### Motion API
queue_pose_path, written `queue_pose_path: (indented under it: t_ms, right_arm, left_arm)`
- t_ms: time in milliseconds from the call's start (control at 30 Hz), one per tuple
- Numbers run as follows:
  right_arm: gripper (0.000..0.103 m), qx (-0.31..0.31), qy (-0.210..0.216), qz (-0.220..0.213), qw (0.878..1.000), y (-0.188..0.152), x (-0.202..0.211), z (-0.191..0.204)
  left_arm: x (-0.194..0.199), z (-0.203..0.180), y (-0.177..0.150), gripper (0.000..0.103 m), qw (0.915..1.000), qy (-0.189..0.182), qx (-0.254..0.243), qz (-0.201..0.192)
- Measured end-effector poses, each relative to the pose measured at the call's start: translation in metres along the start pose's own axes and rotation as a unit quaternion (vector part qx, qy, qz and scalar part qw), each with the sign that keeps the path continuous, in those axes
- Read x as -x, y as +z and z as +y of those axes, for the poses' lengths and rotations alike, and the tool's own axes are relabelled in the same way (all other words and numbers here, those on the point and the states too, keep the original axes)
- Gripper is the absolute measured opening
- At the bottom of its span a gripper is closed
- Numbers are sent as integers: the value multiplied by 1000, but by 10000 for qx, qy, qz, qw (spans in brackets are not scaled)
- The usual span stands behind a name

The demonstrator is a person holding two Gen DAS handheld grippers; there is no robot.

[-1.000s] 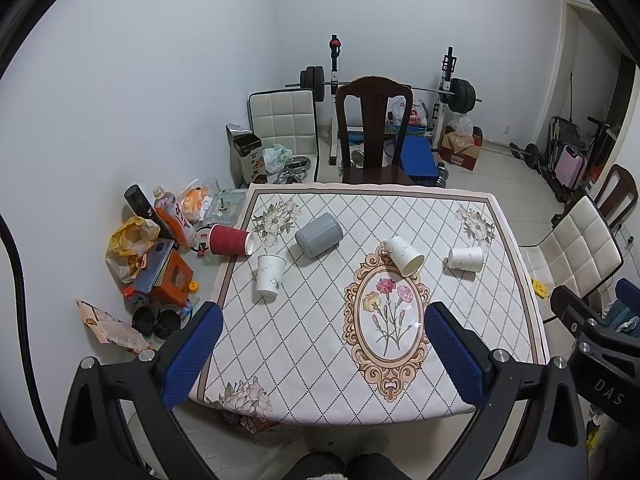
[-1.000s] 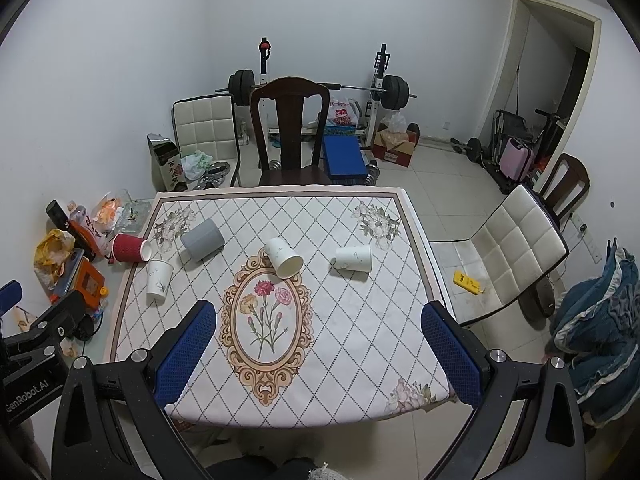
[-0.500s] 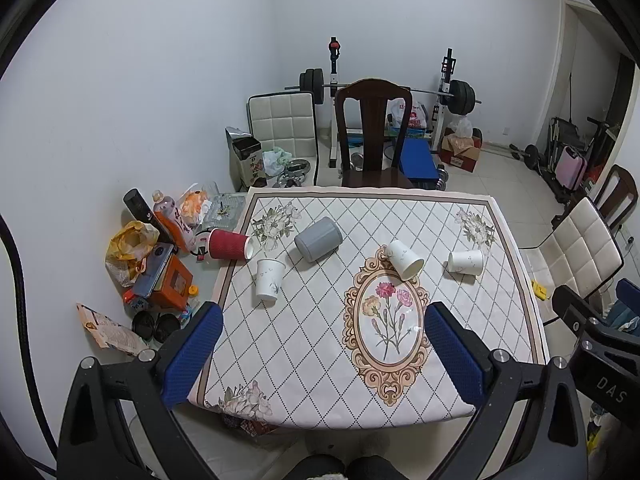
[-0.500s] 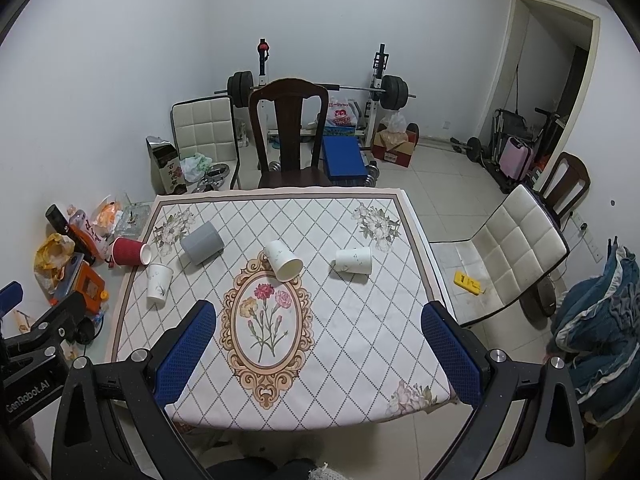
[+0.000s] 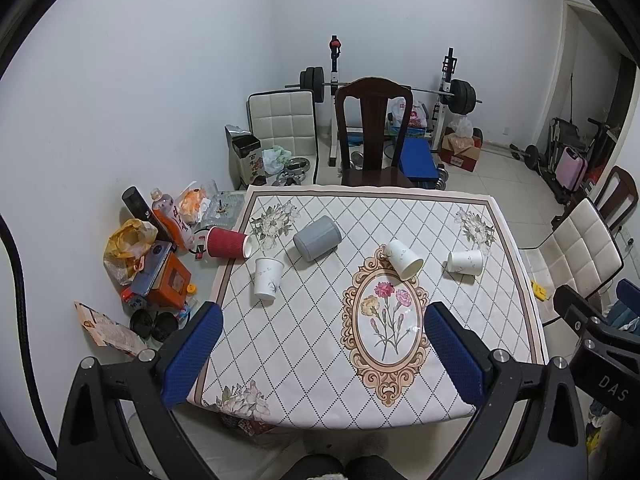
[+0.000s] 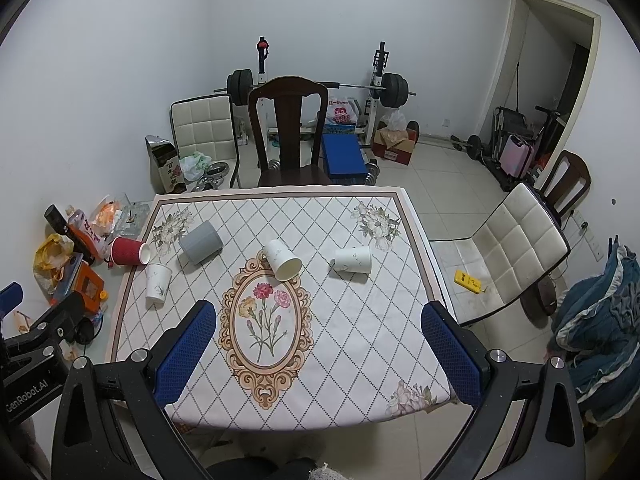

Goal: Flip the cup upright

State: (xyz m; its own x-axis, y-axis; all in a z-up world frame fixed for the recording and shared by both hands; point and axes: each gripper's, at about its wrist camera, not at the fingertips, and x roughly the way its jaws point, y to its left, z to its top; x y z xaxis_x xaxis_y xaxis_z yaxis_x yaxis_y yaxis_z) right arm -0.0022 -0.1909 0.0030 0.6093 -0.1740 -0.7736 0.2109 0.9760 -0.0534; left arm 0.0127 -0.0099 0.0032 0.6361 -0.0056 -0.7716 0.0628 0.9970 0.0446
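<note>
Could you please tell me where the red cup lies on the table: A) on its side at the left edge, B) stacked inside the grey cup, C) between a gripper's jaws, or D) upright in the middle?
A: the red cup lies on its side at the table's left edge, open mouth toward the grey cup.

Five cups lie on the table [image 5: 500, 320], all tipped on their sides. A red ribbed cup [image 5: 226, 242] rests at the left edge, mouth facing inward. A white paper cup [image 5: 267, 279] lies just inside that edge, near the red one. A grey cup [image 5: 317, 238] lies left of centre. A white cup [image 5: 404, 259] lies at the centre, mouth toward the near edge. Another white cup [image 5: 465, 261] lies toward the right edge.
</note>
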Motion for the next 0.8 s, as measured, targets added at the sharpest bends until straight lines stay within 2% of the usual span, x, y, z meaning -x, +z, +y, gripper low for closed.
queue_pose_path:
  t_ms: [800]
  right_arm:
    - [103,-8,-13,41,10000,0,-4,3]
  left_arm:
    - [-9,2,-6,103,9999,-129,61,-6]
